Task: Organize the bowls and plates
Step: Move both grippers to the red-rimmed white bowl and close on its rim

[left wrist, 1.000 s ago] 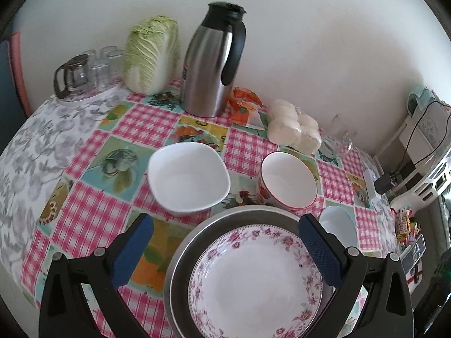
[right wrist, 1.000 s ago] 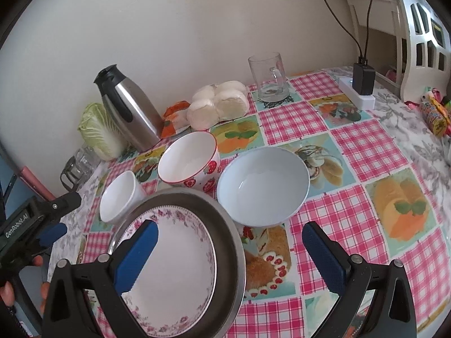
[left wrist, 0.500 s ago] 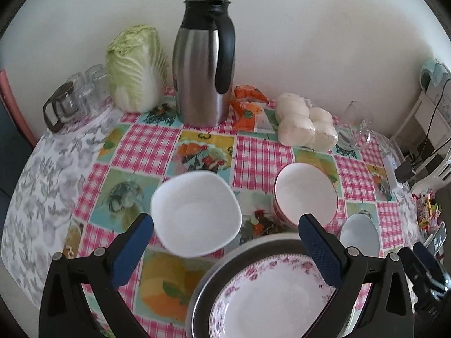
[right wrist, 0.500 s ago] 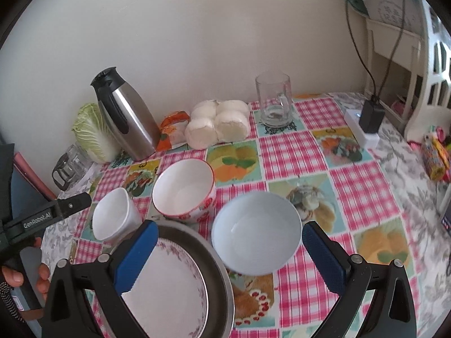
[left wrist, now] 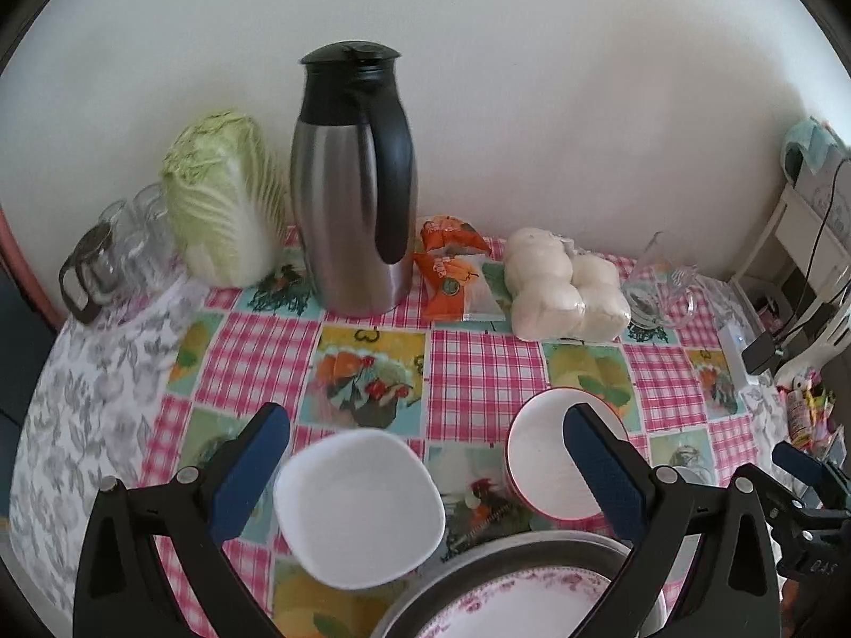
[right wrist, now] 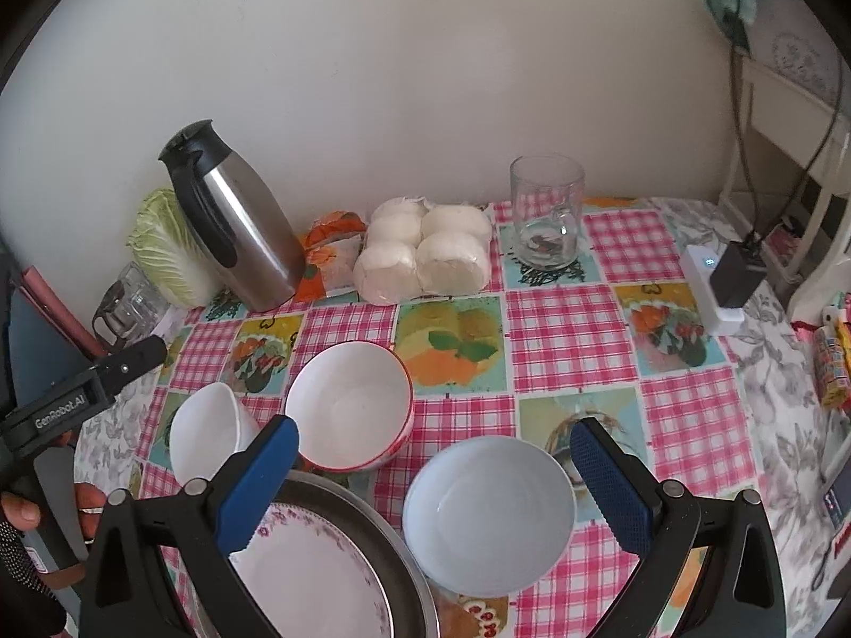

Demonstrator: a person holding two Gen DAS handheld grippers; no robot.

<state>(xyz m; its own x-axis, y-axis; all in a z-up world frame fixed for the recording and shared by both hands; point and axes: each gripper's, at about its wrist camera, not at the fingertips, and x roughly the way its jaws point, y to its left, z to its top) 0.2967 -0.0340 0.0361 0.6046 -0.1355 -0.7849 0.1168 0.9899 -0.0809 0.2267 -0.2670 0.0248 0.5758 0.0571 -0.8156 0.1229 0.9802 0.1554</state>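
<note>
Both grippers are hanging over the table with their jaws spread wide and nothing between the blue pads. In the left wrist view the left gripper (left wrist: 425, 470) sits at the bottom of the frame, and the squarish white bowl (left wrist: 359, 505) shows right in the gap between its fingers, resting on the pink checked tablecloth with fruit pictures (left wrist: 478, 367). Just right of it is the round white bowl with a red rim (left wrist: 553, 462), partly behind the right-hand finger. At the bottom centre you can see the edge of the grey metal pan (left wrist: 510, 550) with the white plate with a pink floral border (left wrist: 505, 601) lying inside it. In the right wrist view the right gripper (right wrist: 433, 484) frames the plain pale blue-white round bowl (right wrist: 489, 513) at lower centre, which sits just beside the pan on its right. Toward the top of the frames, along the white wall, stand a steel thermos jug with a black handle (left wrist: 353, 186), a napa cabbage (left wrist: 220, 196), a pack of white steamed buns (right wrist: 423, 255) and a clear glass mug (right wrist: 548, 212). A hand (right wrist: 32, 510) holding the left gripper's handle shows at the lower left edge.
</note>
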